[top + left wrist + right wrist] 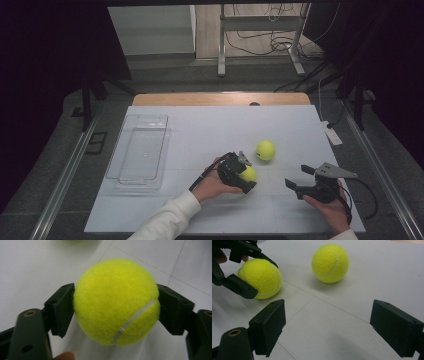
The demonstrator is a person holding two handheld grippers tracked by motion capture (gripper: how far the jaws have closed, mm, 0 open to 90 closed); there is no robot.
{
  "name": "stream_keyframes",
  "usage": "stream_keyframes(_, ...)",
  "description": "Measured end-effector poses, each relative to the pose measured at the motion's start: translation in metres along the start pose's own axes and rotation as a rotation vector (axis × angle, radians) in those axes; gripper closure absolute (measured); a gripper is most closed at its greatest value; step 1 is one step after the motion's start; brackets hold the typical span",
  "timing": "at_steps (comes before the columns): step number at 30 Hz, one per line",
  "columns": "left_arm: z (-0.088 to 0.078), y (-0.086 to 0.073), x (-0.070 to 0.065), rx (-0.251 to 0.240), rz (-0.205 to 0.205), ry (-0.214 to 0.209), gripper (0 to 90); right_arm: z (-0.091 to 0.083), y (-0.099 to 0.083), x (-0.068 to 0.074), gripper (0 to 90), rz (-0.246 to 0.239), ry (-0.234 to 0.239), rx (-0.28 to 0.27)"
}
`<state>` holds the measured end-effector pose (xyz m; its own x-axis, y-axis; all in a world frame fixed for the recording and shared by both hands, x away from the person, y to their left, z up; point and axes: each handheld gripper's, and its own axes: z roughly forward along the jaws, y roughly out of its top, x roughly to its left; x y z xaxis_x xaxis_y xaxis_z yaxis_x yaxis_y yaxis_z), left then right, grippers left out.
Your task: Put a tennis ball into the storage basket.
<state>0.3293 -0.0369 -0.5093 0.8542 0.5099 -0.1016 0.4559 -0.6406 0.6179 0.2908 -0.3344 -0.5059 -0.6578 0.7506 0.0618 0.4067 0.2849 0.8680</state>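
A yellow tennis ball [249, 174] rests on the white table [200, 130] near the front middle, and my left gripper [247, 177] is shut on it. In the left gripper view both black pads press the ball [116, 301] from either side. A second tennis ball [265, 150] lies free just beyond and to the right, also seen in the right gripper view [330, 263]. My right gripper [298, 176] is held at the front right, jaws open with nothing between them [332, 327], facing the held ball [262, 277].
A clear plastic tray [116, 175], with nothing in it, stands on the table's left side. A small white device [332, 134] lies at the right edge. Metal rails run along both sides of the table.
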Motion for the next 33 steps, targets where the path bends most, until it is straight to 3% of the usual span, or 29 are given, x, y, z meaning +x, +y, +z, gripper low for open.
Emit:
stream_keyframes(11,-0.008,-0.001,-0.004,-0.034,0.042,0.021,27.0,-0.001,0.0,0.0,13.6,-0.002,-0.004,-0.001)
stream_keyframes(33,-0.038,-0.002,0.006,-0.133,0.019,0.017,27.1,-0.003,0.0,0.001,13.6,-0.004,-0.008,-0.007)
